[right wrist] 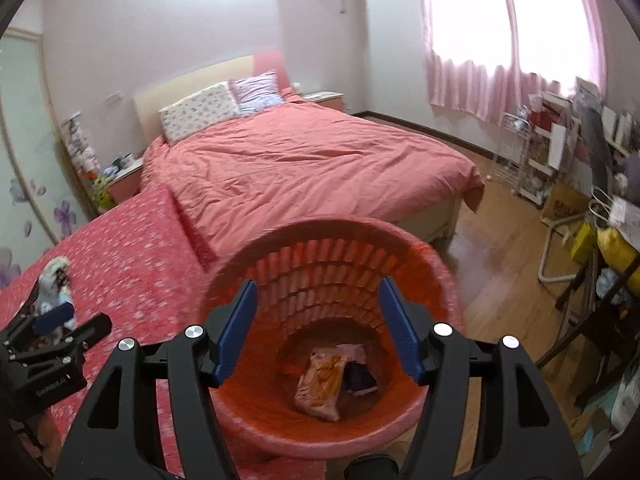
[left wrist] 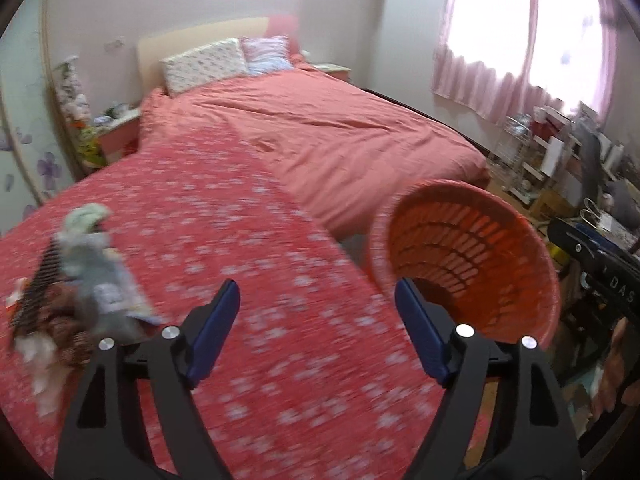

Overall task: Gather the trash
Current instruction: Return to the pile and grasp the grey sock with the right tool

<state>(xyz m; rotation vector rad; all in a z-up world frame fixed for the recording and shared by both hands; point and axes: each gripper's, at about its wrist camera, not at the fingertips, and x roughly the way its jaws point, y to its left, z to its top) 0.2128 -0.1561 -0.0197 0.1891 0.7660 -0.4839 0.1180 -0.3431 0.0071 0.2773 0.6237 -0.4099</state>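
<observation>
Left wrist view: one left gripper [left wrist: 316,296] tilts down over the floral cover [left wrist: 248,264], jaws spread wide and empty. One heap of trash [left wrist: 80,280] lies at its left on the cover. One orange basket [left wrist: 536,280] stands at right, mouth tipped toward the camera.

Right wrist view: the right gripper [right wrist: 314,308] hangs above the basket [right wrist: 240,408], jaws wide, holding nothing. Inside lie one orange wrapper [right wrist: 320,384], long axis running toward the camera, and about two other scraps.

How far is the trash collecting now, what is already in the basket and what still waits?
Done: some wrappers already lie at the bottom of the orange basket. In hand: nothing; the right gripper is open above the basket, and the left gripper is open over the floral cover. Left: a pile of crumpled trash lies on that cover, to the left.
</observation>
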